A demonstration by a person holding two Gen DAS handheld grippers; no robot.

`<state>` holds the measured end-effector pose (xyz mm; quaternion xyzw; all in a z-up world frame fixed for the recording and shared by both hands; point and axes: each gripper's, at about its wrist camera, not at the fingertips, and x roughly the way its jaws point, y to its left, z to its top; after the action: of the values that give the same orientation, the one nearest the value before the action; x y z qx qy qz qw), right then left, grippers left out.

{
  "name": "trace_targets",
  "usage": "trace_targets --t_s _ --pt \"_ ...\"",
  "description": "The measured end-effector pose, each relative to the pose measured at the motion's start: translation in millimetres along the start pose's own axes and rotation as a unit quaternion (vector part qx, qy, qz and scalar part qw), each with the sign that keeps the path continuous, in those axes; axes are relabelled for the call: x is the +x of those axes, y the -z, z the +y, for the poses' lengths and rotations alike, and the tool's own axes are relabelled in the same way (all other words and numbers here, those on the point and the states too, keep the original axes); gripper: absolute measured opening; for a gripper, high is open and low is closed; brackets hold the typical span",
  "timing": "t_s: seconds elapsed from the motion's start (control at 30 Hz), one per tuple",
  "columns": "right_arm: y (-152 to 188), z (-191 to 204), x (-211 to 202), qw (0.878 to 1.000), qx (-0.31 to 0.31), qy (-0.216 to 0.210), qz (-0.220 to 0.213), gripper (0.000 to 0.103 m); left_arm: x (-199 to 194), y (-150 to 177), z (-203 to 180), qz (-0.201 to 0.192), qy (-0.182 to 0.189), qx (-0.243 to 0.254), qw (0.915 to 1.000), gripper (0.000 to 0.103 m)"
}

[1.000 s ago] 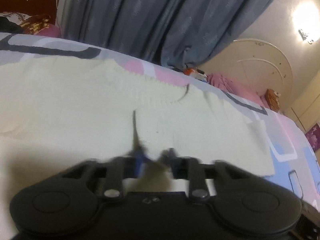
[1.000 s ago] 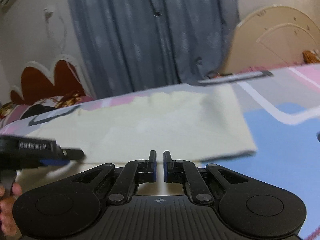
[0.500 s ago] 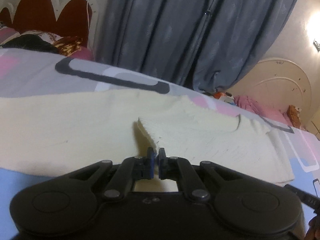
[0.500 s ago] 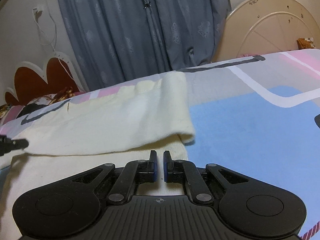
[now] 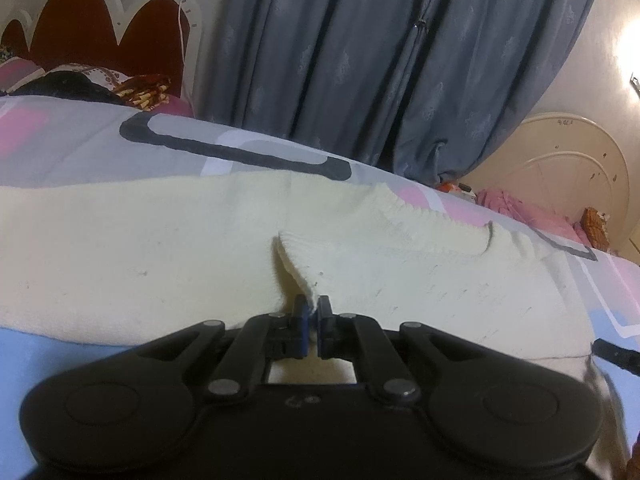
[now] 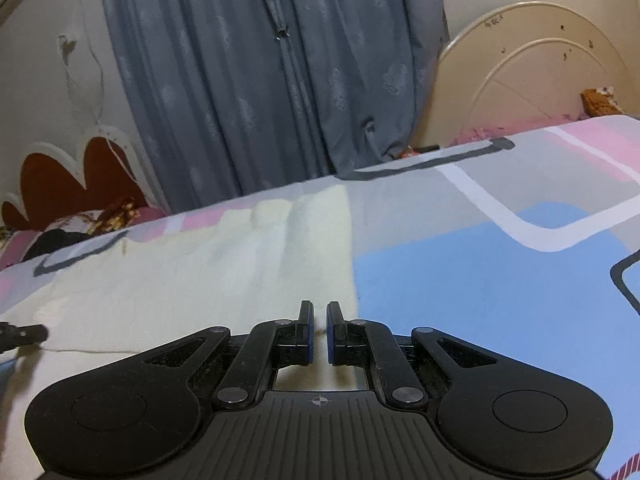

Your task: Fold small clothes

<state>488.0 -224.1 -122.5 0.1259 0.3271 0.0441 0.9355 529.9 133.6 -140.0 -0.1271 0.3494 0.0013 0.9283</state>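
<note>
Bedspread: one cream garment, two tools.

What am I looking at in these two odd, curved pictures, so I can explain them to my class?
Each picture comes from a fisheye camera mounted on a black hand-held two-finger gripper; a person carries one in each hand. A cream knitted garment lies on a bed sheet with grey, pink and blue patches. In the left view, the left gripper is shut on a raised fold of that garment. In the right view, the right gripper is nearly closed at the garment's edge; whether it holds cloth is unclear.
</note>
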Motion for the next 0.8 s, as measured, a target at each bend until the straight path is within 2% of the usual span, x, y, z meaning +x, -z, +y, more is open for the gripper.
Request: trace_targets --t_s 0.07,0.27,0.33,0.4,0.47,0.53,0.6,0.67,0.73,0.77,0.8 --pt "1 -4 8 1.0 0.002 0.007 0.016 0.005 -1 0 -1 -0.002 -0.003 0.002 1.0 0.003" --pt "-7 -9 -10 1.0 0.013 -0.005 -0.023 0.005 -1 -3 2 -0.003 -0.009 0.004 1.0 0.003" --pt "-8 -8 -5 1.0 0.011 -0.011 -0.016 0.005 4 0 2 0.012 -0.006 0.011 0.9999 0.004" --pt "-4 -5 9 1.0 -0.003 -0.006 0.015 0.005 3 1 5 0.013 -0.006 0.012 0.9998 0.012" --pt "-2 -4 11 1.0 -0.015 0.001 0.016 0.005 -8 1 14 -0.004 -0.022 0.001 0.9997 0.035" --pt "-6 -5 4 1.0 -0.011 -0.006 0.005 0.005 -22 2 21 -0.032 -0.048 0.0 0.9983 0.037" --pt "-8 -6 -2 1.0 -0.009 -0.01 -0.014 0.005 -29 -1 22 -0.046 -0.034 -0.002 0.9984 0.036" --pt "-10 -5 -1 1.0 -0.005 -0.013 -0.021 0.005 -29 -4 8 -0.056 -0.016 0.018 0.9981 0.037" --pt "-11 0 6 1.0 -0.009 -0.023 -0.015 0.005 -21 -5 -14 -0.05 0.007 0.051 0.9974 0.041" --pt "-11 4 10 0.999 -0.019 -0.03 -0.01 0.005 -12 -4 -25 -0.038 0.011 0.071 0.9967 0.047" --pt "-9 9 17 0.999 -0.034 -0.036 0.003 0.005 -1 -2 -32 -0.019 -0.001 0.086 0.9961 0.048"
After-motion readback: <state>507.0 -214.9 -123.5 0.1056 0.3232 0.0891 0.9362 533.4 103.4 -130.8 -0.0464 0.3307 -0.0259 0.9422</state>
